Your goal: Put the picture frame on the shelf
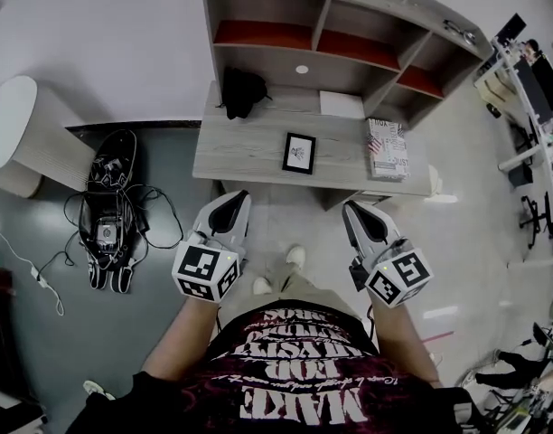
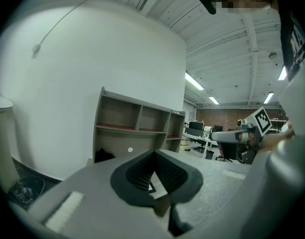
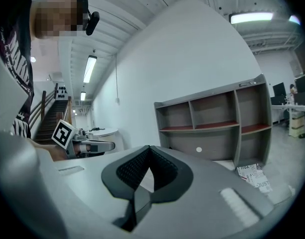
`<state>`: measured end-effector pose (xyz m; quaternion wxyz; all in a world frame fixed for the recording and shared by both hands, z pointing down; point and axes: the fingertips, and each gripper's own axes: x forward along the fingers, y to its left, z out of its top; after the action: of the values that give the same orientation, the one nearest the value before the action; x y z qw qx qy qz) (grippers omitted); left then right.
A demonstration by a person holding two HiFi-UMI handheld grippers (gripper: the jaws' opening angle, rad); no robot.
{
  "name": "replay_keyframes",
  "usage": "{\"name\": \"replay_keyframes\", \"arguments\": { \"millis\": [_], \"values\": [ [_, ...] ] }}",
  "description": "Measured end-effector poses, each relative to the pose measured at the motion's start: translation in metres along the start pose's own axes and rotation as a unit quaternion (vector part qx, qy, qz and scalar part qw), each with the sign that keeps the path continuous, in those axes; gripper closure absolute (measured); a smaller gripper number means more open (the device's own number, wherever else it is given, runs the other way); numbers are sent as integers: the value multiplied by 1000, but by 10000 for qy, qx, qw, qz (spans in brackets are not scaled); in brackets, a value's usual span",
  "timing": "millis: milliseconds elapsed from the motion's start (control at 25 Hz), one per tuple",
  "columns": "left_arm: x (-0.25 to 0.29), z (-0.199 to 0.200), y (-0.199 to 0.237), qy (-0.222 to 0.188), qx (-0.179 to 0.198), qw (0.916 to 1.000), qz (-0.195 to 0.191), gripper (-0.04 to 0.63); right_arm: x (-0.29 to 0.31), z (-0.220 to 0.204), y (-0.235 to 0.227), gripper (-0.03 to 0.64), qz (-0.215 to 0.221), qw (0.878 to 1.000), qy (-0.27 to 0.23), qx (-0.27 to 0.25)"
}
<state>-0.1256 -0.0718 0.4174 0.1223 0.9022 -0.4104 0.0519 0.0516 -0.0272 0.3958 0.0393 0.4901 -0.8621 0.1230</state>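
Head view. A small black picture frame (image 1: pixel 299 153) was seen on the grey desk (image 1: pixel 231 156), near the middle of its top and towards the near edge; whether it stood upright or lay flat could not be told. It was placed between a black bag (image 1: pixel 242 92), at the back left of the desk, and a stack of printed papers (image 1: pixel 387 148) at the right end. A white sheet (image 1: pixel 342 104) lay behind the frame, close to the shelf (image 1: pixel 320 23), whose open compartments with red boards rose from the far side of the desk.

The left gripper (image 1: pixel 231 202) and the right gripper (image 1: pixel 358 211) were held side by side in front of the person, short of the near edge of the desk and well apart from the frame. In each gripper view the two jaws were shown brought together at their tips, with nothing clamped between them.

On the floor to the left, a black device (image 1: pixel 109 208) with trailing cables was recorded beside a round white table (image 1: pixel 10 116).
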Motion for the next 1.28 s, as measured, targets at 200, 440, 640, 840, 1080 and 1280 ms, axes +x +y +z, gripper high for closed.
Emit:
{"name": "replay_keyframes", "arguments": {
  "millis": [200, 440, 640, 840, 1080, 1280],
  "values": [
    [21, 8, 6, 2, 51, 10000, -4, 594, 12, 2, -17, 589, 9, 10000, 5, 52],
    [48, 10, 7, 76, 41, 9999, -55, 594, 26, 5, -37, 589, 56, 9999, 37, 81],
    [69, 13, 16, 128, 33, 9999, -11, 594, 43, 5, -53, 589, 150, 9998, 86, 138],
    [91, 19, 21, 176, 38, 9998, 35, 594, 59, 10, -72, 589, 242, 9995, 90, 179],
    [116, 31, 25, 176, 101, 9997, 149, 594, 76, 18, -95, 589, 394, 9990, 62, 220],
    [136, 41, 25, 157, 150, 9994, 274, 594, 85, 28, -117, 589, 523, 9984, -4, 222]
  ]
}}
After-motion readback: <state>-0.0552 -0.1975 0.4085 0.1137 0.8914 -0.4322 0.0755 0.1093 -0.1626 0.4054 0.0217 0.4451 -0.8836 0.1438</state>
